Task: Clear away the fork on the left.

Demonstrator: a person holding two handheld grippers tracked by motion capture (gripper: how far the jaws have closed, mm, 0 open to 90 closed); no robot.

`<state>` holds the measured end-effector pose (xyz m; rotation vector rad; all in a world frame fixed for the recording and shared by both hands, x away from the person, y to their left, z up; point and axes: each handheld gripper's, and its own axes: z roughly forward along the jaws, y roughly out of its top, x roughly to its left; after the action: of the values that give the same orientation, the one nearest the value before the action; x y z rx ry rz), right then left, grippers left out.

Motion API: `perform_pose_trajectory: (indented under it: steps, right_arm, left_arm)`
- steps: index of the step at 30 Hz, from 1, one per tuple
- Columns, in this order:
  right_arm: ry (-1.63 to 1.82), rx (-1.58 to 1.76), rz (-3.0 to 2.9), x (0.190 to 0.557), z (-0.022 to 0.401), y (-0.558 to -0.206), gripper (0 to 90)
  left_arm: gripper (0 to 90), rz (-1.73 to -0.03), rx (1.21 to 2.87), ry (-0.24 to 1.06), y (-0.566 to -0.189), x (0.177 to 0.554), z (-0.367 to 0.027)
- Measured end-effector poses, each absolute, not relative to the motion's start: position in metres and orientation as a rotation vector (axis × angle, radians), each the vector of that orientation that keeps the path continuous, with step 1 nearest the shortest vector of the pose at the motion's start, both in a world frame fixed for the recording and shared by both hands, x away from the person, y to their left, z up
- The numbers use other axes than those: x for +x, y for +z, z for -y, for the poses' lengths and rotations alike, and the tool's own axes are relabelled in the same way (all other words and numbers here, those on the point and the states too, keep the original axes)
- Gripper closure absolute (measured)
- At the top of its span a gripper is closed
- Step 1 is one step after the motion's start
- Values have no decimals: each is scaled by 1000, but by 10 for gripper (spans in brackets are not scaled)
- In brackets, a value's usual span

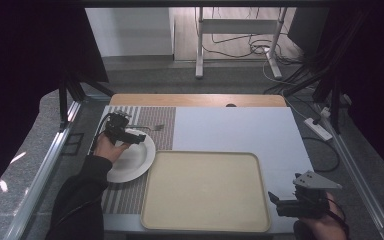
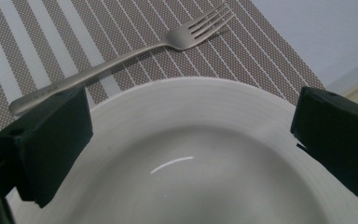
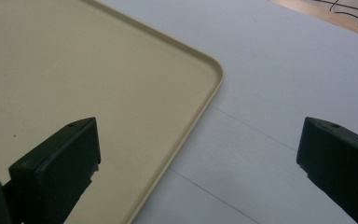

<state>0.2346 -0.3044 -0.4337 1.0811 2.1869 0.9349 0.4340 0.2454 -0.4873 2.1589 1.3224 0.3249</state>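
Left tongs [image 1: 136,136], jaws apart, hover over the white plate [image 1: 137,162] on the striped placemat [image 1: 130,195]; a fork [image 2: 135,49] lies just beyond. Right tongs [image 1: 275,200], jaws apart, sit beside the beige tray [image 1: 205,190].

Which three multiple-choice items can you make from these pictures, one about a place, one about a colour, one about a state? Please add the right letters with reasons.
1. Where does the fork lie?
A. on the tray
B. on the striped placemat, beyond the plate
C. in the plate

2. What colour is the tray?
A. beige
B. red
C. black

3. How stands the left gripper?
A. shut on the fork
B. shut on the plate's rim
C. open above the plate

Key: 1 B, the left gripper view shows it on the placemat past the plate. 2 A, the high view shows pale beige. 3 C, its jaws stand wide apart, holding nothing.
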Motion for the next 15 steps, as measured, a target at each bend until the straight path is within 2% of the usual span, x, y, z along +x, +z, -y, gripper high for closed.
perform_pose_trajectory:
  steps: [4, 9, 11, 12, 13, 14, 15]
  right_arm:
    - [933, 1077, -2190, 235, 304, -434, 1]
    - [933, 1073, -2192, 235, 304, -434, 1]
    - [931, 1073, -2194, 235, 304, -434, 1]
    - [931, 1072, -2195, 235, 304, -434, 1]
    - [931, 1072, -2195, 235, 304, -434, 1]
    - [931, 1072, -2196, 235, 304, -434, 2]
    - [931, 1072, -2196, 235, 304, -434, 2]
  left_arm:
    - [1, -1322, 2160, 321, -488, 444, -245]
    - [90, -1319, 2181, 310, -489, 458, -251]
    - [175, -1329, 2187, 320, -489, 463, -255]
    - [263, -1338, 2180, 322, -489, 466, -258]
    - [263, -1335, 2180, 313, -489, 468, -261]
    - [378, -1342, 2173, 305, -489, 471, -263]
    - [378, -1355, 2168, 301, -489, 473, -265]
